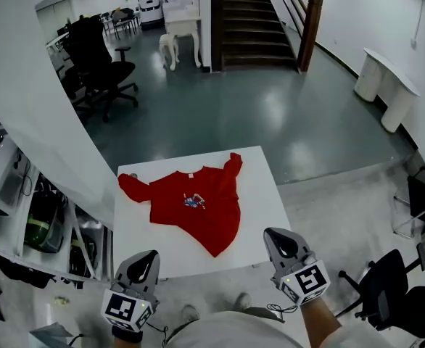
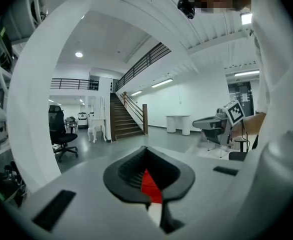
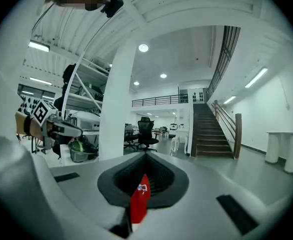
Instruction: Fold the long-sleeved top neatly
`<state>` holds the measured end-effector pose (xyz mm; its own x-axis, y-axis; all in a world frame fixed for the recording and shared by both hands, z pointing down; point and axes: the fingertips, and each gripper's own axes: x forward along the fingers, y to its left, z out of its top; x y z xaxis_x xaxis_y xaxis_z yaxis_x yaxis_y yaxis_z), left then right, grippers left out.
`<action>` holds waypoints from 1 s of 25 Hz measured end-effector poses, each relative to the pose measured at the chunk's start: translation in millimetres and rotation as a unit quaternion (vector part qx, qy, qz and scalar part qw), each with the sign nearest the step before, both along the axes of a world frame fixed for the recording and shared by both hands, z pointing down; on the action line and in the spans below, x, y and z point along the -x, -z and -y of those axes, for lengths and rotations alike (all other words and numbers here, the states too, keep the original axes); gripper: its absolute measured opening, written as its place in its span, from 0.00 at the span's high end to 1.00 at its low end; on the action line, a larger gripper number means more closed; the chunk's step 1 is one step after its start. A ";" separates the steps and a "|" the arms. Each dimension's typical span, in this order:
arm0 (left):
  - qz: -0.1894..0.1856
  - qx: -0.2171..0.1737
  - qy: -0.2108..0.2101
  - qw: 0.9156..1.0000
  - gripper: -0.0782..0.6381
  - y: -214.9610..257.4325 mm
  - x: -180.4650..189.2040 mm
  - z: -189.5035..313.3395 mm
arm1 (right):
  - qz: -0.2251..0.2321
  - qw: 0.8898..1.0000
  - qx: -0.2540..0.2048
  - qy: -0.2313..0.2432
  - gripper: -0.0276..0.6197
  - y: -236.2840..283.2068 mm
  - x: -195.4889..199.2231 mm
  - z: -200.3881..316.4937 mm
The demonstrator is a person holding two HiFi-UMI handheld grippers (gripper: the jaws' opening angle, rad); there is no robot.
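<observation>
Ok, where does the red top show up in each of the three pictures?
Head view: the red top lies on the white table, at the picture's centre.
Left gripper view: a red sliver, low centre, shows through the slit of the shut left tongs.
Right gripper view: a red strip, low centre, shows through the shut right tongs.
Shared landmark: the staircase.

No word, number or brand name can be read anywhere. The red long-sleeved top (image 1: 205, 220) carries a small blue-and-white print (image 1: 193, 201) on its chest, too small to tell whether it holds letters. The cubes (image 1: 128, 309) on the left gripper (image 1: 147, 258) and the right gripper (image 1: 276, 235) bear black-and-white square markers (image 1: 311, 278) — coded patterns, not writing.
</observation>
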<state>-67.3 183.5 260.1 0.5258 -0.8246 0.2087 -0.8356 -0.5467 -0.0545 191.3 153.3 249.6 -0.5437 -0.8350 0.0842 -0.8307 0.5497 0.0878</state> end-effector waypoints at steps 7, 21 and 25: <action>0.003 0.004 -0.003 1.000 0.88 -0.8 -1.7 -5.3 | 0.006 1.000 0.003 -0.006 0.94 -1.5 -5.1 -8.4; -0.009 0.007 -0.016 1.000 0.54 -4.5 -4.9 -15.0 | 0.020 0.999 0.005 0.024 0.57 0.9 0.7 -17.9; -0.004 0.005 -0.019 1.000 0.49 -4.8 -8.0 -17.5 | 0.017 0.999 -0.002 0.034 0.48 1.9 0.4 -21.8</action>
